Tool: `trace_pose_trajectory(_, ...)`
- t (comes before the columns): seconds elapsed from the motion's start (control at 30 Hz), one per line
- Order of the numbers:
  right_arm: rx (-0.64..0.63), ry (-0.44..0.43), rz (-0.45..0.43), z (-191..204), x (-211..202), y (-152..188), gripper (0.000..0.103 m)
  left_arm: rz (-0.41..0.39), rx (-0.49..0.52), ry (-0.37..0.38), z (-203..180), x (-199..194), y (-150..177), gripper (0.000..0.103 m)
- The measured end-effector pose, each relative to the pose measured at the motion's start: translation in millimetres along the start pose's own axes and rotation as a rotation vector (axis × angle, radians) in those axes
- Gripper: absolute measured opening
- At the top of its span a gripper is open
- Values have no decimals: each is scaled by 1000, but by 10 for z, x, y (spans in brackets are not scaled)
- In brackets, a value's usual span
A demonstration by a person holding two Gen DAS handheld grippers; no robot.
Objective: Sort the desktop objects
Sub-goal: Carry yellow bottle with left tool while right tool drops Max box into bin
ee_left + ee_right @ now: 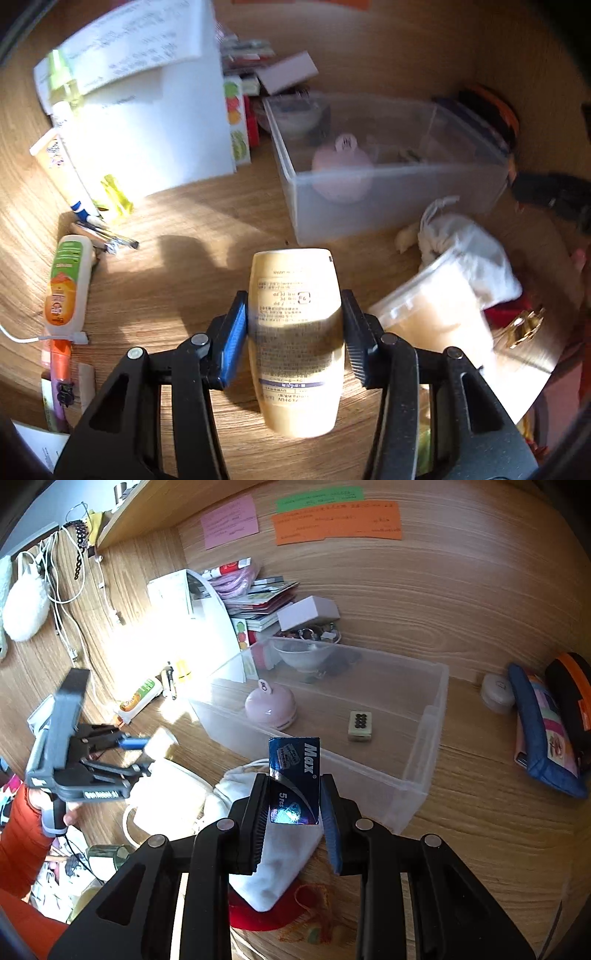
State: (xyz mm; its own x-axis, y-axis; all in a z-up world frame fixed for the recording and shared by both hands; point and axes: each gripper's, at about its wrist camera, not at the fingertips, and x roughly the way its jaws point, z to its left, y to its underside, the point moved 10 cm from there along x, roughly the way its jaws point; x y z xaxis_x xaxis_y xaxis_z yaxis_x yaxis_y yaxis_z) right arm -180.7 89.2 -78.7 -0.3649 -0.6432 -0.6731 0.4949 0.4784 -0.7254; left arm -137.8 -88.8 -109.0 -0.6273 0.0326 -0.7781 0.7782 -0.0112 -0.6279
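My left gripper [293, 328] is shut on a cream bottle [295, 332] with printed text, held above the wooden desk, short of the clear plastic bin [369, 192]. My right gripper [293, 812] is shut on a small dark blue "Max" box [295, 775], held just in front of the bin's near wall [369, 775]. The bin holds a pink round item [270, 705] and a small pale block with black dots [359, 725]. The left gripper [147, 753] with the bottle also shows at the left of the right wrist view.
A white box [147, 122] stands at the left with tubes [66, 284] and pens beside it. A white cloth pouch [266, 849] and a lidded plastic container [436, 306] lie in front of the bin. A blue pouch [543, 731] lies at the right.
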Motion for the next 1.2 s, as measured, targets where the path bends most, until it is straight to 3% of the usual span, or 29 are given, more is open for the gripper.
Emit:
trace_pose_trajectory(0.23, -4, -13, -1, 73, 60, -85, 25, -114, -66, 39, 72, -268, -205, 43)
trace_pose_trajectory(0.33, -20, -8, -1, 113, 75, -111, 25, -133, -92, 73, 22, -293, -295, 34)
trace_pose_trajectory(0.37, -21, -7, 0, 123, 80, -119, 25, -139, -100, 83, 26, -298, -323, 26)
trace_pose_trajectory(0.6, -22, -6, -5, 129, 92, -181, 25, -133, -106, 93, 13, -238, -427, 26)
trace_pose_trajectory(0.73, -43, -1, -17, 149, 74, -244, 25, -168, -98, 110, -27, -371, -556, 26)
trace_pose_trajectory(1.03, -26, -15, -54, 88, 57, -512, 25, -264, -76, 161, -139, -774, -1062, 26)
trace_pose_trajectory(1.2, -14, -12, -56, -30, 105, -619, 25, -267, -75, 191, -212, -735, -1317, 26)
